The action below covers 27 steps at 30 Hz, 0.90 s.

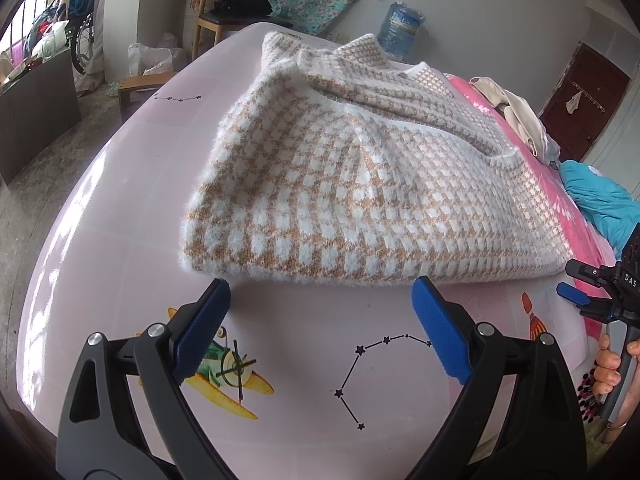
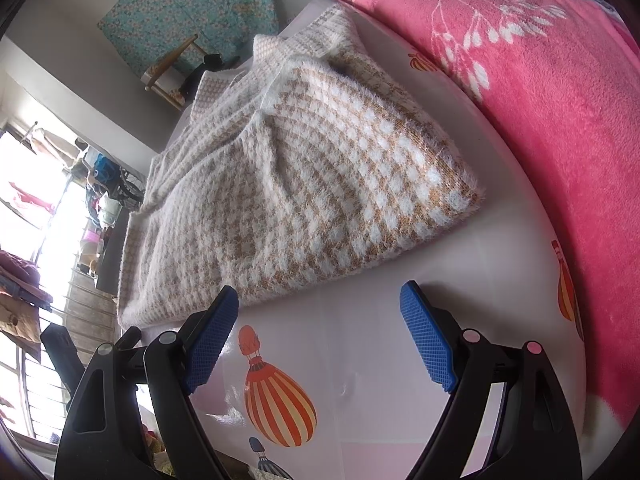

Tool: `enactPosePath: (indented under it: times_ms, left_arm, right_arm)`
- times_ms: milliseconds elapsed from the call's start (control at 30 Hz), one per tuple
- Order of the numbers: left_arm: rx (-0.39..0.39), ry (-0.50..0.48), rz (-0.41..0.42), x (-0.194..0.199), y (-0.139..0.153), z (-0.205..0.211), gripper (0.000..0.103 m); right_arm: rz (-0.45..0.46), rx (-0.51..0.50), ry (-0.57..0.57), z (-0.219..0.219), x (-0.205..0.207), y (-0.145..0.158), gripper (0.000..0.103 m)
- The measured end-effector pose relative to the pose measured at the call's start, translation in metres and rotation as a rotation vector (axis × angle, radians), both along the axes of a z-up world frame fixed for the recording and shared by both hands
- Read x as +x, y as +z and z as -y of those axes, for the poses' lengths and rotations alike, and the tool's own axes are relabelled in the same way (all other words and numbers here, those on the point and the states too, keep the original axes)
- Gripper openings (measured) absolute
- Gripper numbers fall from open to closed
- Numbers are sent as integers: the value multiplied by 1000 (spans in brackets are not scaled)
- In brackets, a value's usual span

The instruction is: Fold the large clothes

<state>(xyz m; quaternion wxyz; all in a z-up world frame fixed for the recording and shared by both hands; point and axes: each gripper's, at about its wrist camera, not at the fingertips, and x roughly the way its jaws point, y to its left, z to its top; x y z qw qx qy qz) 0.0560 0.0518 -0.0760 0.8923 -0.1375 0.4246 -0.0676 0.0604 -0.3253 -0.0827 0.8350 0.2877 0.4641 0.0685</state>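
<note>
A fuzzy tan-and-white checked sweater (image 1: pixel 344 184) lies folded over on the pale pink sheet (image 1: pixel 120 208); it also shows in the right wrist view (image 2: pixel 304 184). My left gripper (image 1: pixel 320 294) is open and empty, just in front of the sweater's near folded edge. My right gripper (image 2: pixel 318 300) is open and empty, just short of the sweater's near edge; it also shows at the right edge of the left wrist view (image 1: pixel 576 286), held by a hand. The sweater's far parts are bunched and partly hidden.
A pink fleece blanket (image 2: pixel 540 120) lies to the right of the sweater. Beige clothes (image 1: pixel 516 112) and a teal garment (image 1: pixel 600 204) lie beyond it. A wooden chair (image 1: pixel 228 12) and a water jug (image 1: pixel 400 28) stand behind the bed. The sheet's edge drops at left.
</note>
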Motion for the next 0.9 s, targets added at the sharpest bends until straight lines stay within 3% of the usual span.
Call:
enactPosePath:
  times_ms: [900]
  left_arm:
    - [50,-2,1,-1,-1,8,93]
  right_arm:
    - [-7,-16,1,-3,3,-1,82]
